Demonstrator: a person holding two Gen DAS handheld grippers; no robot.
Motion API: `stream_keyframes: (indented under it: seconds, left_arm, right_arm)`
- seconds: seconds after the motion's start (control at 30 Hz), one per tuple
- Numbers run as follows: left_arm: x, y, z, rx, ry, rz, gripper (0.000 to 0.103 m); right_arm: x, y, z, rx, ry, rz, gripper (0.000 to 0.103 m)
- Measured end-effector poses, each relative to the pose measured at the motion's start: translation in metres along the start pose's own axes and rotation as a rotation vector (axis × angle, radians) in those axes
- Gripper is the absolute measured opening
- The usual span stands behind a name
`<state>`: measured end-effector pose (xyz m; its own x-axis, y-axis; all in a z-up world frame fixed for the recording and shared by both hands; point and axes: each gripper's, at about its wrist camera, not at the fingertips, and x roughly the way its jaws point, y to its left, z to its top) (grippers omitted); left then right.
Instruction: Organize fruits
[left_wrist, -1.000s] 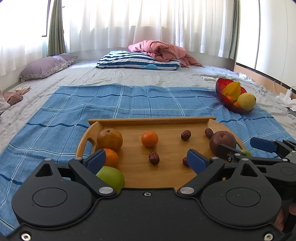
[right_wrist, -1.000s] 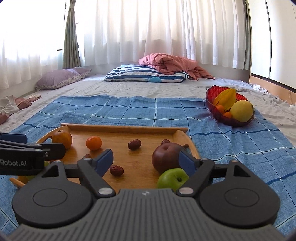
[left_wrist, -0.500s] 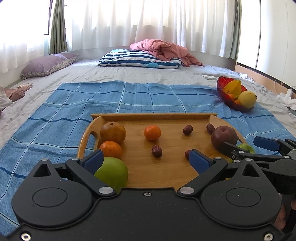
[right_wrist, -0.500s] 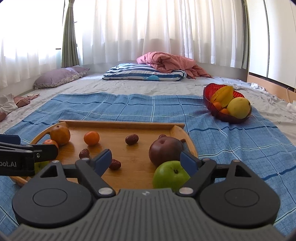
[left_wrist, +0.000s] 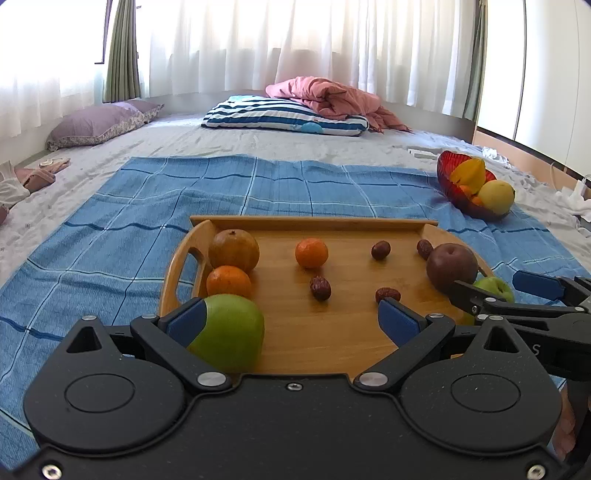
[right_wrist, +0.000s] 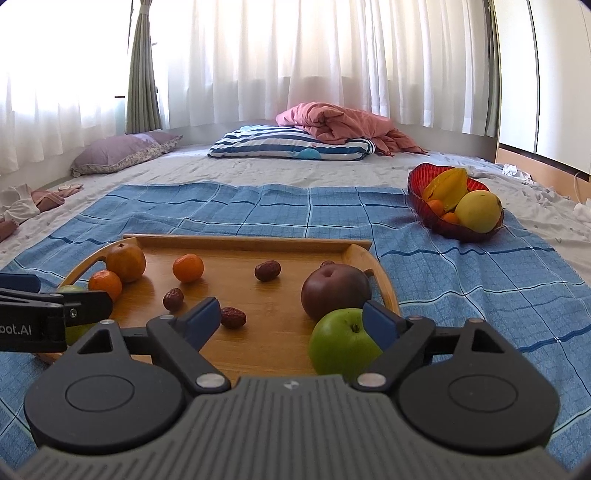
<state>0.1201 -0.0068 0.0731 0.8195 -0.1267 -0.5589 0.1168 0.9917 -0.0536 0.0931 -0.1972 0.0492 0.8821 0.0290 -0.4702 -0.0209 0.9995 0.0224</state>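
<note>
A wooden tray (left_wrist: 314, 221) on the blue blanket holds oranges (left_wrist: 311, 253), a brown round fruit (left_wrist: 233, 250), a dark red apple (left_wrist: 451, 267), several dates and two green apples. My left gripper (left_wrist: 291, 321) is open wide over the tray's near left; one green apple (left_wrist: 229, 332) lies against its left pad. In the right wrist view my right gripper (right_wrist: 291, 323) has its jaws opening. The other green apple (right_wrist: 343, 343) sits between them beside the right pad, and a date (right_wrist: 232, 317) lies near the left one. Neither apple is squeezed.
A red bowl (right_wrist: 417, 184) with a star fruit, a yellow fruit and small oranges stands on the blanket's far right. Striped and purple pillows and a pink quilt lie farther back on the bed. The tray (right_wrist: 243, 242) has raised rims and side handles.
Both grippers have edged toward the tray, so each green apple now sits deeper between the fingers and looks larger. The fruit on the tray has not moved.
</note>
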Motion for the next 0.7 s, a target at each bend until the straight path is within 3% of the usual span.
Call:
stream_keyframes:
  seconds: [0.7]
  left_arm:
    - [-0.004, 0.004, -0.035, -0.002, 0.05, 0.006, 0.1]
  right_arm:
    - [-0.017, 0.002, -0.026, 0.01, -0.008, -0.005, 0.097]
